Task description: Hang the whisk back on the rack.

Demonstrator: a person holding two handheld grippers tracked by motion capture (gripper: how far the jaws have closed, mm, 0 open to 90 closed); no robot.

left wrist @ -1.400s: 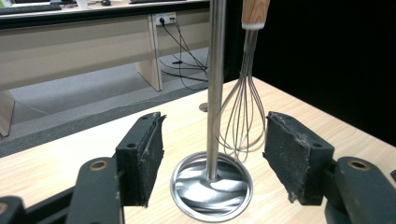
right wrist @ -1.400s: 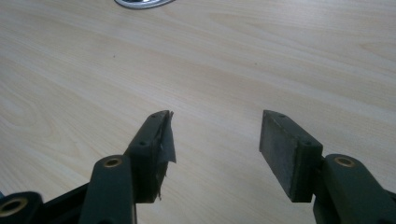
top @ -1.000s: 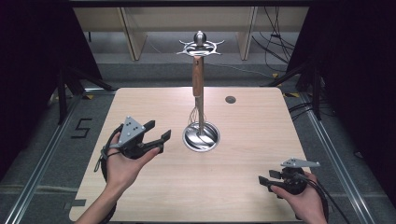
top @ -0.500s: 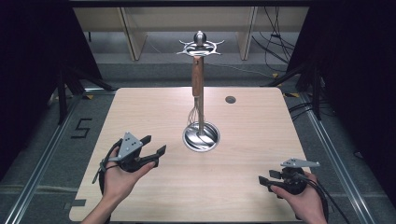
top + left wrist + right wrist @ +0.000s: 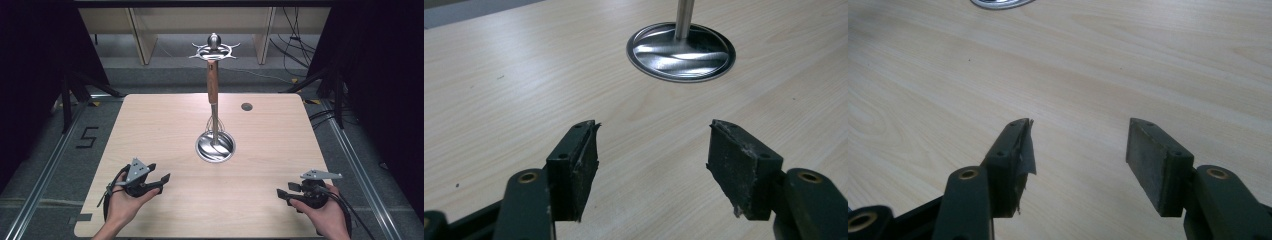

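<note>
The right tool [image 5: 1078, 150] hangs over bare pale wood-grain tabletop [image 5: 1128, 60], its two black jaws spread wide with nothing between them. At the top edge, a sliver of shiny metal rim [image 5: 998, 4] rests on the wood.

High view looks down over the table [image 5: 150, 130] — both gripper views skim it low, sharing the stand's base [image 5: 681, 51].

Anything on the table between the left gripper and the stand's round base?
Nothing: bare wood runs from the left gripper, jaws open, to the base, as the left gripper view shows.
</note>
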